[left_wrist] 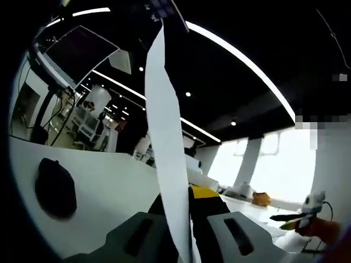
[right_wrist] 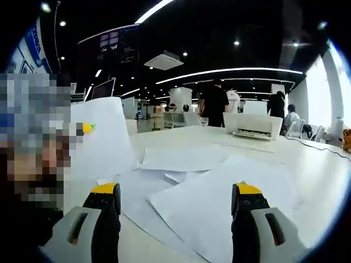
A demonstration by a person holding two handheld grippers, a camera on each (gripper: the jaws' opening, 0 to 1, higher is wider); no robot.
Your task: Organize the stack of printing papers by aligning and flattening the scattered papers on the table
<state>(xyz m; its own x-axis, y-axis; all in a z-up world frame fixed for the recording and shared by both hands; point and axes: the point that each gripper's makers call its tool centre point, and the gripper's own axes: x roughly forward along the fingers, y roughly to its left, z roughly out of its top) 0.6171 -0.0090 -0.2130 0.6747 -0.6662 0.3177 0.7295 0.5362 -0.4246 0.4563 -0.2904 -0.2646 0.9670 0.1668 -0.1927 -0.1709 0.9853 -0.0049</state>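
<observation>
1. In the left gripper view, the left gripper has its two grey, yellow-tipped jaws drawn close together with a single sheet of paper pinched between them.
2. That held sheet is seen edge-on: it rises from between the jaws as a narrow white strip, its long axis running up the view and leaning slightly left, its top end reaching the dark ceiling.
3. Behind the held sheet lies the white table, with a dark rounded object resting on it at the left.
4. At the lower right edge of the left gripper view, another yellow-and-black gripper tip comes into sight.
5. In the right gripper view, the right gripper has its jaws spread wide apart, with nothing between them and nothing touching them.
6. The scattered papers lie flat on the table just ahead of and between the right jaws, overlapping at different angles; the nearest large sheet reaches toward the right jaw.
7. To the left in the right gripper view, one white sheet stands upright, with a small yellow tip showing at its edge.
8. Farther back on the table sits a white printer, with people standing beyond it.
</observation>
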